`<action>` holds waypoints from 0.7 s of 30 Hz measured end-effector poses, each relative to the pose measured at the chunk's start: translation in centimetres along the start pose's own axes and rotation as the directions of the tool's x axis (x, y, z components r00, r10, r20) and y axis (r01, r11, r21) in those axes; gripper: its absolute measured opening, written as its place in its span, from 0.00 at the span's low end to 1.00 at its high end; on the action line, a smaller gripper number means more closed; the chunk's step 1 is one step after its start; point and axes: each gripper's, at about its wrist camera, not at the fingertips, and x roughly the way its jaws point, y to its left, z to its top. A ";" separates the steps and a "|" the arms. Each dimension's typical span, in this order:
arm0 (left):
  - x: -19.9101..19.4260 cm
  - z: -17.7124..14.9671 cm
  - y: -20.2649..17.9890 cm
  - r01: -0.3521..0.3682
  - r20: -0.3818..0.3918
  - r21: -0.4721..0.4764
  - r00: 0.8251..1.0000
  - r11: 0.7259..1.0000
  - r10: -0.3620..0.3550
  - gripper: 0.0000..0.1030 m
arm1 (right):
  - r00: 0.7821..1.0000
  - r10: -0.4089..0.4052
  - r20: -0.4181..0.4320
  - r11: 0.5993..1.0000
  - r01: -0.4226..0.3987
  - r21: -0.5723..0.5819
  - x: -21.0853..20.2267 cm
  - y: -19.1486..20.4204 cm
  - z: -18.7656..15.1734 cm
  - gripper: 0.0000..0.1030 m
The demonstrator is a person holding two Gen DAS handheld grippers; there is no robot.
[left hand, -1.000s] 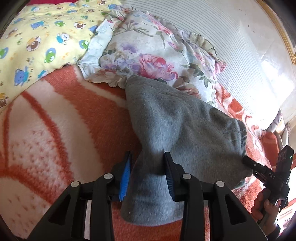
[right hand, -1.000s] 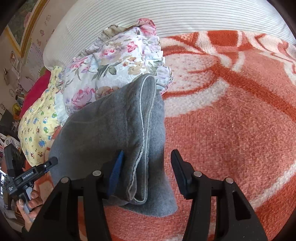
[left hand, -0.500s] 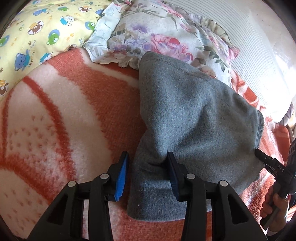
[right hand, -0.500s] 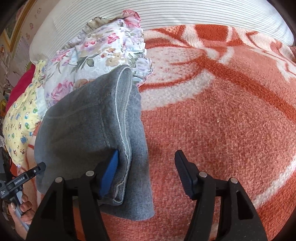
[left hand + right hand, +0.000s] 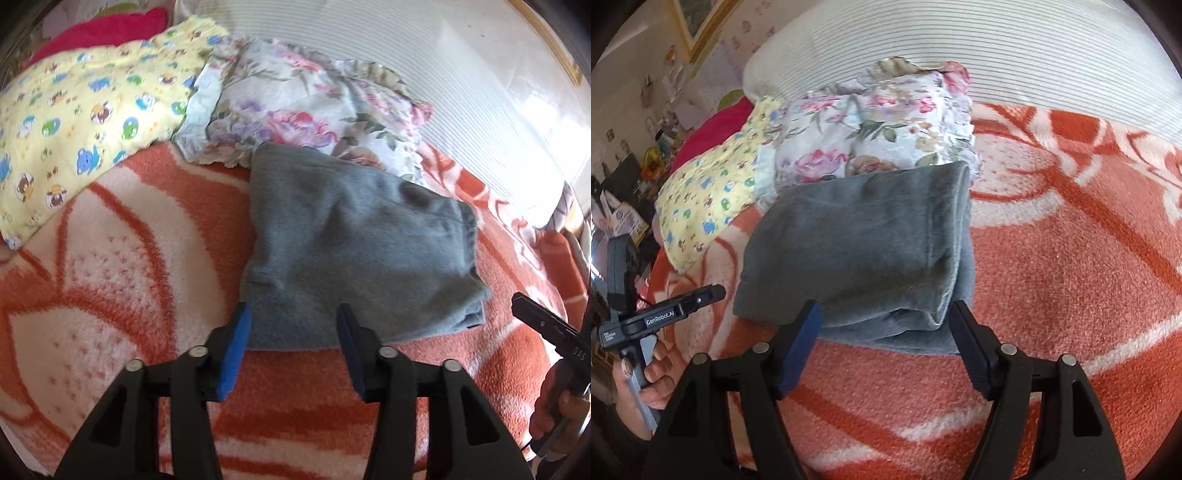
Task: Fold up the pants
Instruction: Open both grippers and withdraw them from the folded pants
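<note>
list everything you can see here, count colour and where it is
pants: 1, grey, folded, on the blanket, far edge against the floral pillow
blanket: 1, orange and cream, under everything
floral pillow: 1, pink and white, behind the pants
cartoon-print cloth: 1, yellow, beside the floral pillow
red cushion: 1, behind the yellow cloth
striped pillow: 1, white, far end
left gripper: black, blue pad, fingers opening, clear of the pants
right gripper: black, fingers opening, nothing pinched
hand: 1, on the left gripper's handle
</note>
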 end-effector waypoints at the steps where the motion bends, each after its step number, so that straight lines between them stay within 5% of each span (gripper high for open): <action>1: -0.4 0.0 -0.4 -0.005 0.011 0.011 1.000 1.000 0.005 0.61 | 1.000 0.007 -0.001 1.000 -0.007 -0.030 -0.3 0.7 -0.1 0.76; 9: -1.4 0.1 -2.3 -0.027 0.022 0.131 0.999 0.991 0.025 0.67 | 0.998 0.024 -0.052 0.990 -0.031 -0.138 -0.2 3.0 0.3 0.85; 21: -1.5 -1.7 -3.2 -0.060 0.013 0.179 0.998 0.982 0.059 0.67 | 0.992 -0.015 -0.123 0.992 -0.001 -0.129 1.3 2.9 -0.8 0.85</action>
